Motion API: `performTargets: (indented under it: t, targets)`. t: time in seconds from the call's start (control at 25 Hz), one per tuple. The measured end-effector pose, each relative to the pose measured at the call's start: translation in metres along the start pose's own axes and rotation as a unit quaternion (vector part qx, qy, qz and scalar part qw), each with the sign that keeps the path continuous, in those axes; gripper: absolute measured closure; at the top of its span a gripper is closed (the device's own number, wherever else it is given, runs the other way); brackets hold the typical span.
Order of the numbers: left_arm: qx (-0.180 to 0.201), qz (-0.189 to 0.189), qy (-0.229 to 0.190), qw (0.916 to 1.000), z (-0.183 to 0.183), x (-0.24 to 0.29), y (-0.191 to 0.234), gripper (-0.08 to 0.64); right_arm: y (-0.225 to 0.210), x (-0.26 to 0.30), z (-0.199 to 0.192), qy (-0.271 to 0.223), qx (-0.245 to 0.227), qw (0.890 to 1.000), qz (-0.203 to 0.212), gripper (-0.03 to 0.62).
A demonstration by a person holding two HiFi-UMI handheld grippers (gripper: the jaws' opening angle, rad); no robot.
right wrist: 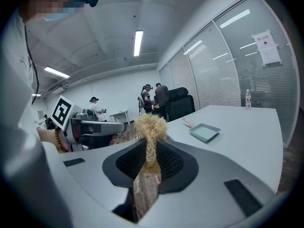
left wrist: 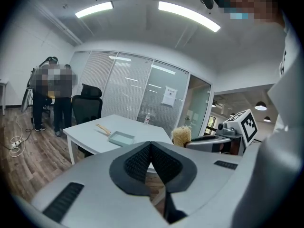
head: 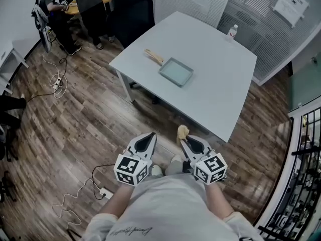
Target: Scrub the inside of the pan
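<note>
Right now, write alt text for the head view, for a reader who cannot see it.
A person stands on a wood floor short of a white table that bears a pale rectangular pan with a wooden handle. The right tool is shut on a straw-coloured scrubber; the left tool beside it is shut and empty.

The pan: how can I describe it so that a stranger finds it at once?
On the large white table, the pan lies near the edge facing the black chair. It is shallow, rectangular, pale blue-green with a wooden handle; the only neighbour, a bottle, stands upright at the far corner.
</note>
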State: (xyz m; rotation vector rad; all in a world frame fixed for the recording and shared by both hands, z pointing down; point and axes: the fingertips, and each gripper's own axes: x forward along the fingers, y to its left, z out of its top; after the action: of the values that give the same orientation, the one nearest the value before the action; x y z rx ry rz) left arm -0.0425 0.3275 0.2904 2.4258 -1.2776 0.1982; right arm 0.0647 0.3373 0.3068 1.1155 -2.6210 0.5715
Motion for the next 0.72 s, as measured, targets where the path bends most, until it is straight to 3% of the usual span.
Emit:
performTargets:
  t: [0.36,0.72]
  targets:
    - [-0.003,-0.004,0.001,1.0000,0.002,0.010,0.019,0.549,-0.006,0.023,0.003,0.005,-0.001,1.000,0.005,0.515]
    - [-0.007,0.004,0.001,1.0000,0.020,0.065,0.054,0.549,-0.054,0.071,0.023,0.011,0.002,1.000,0.017,0.515]
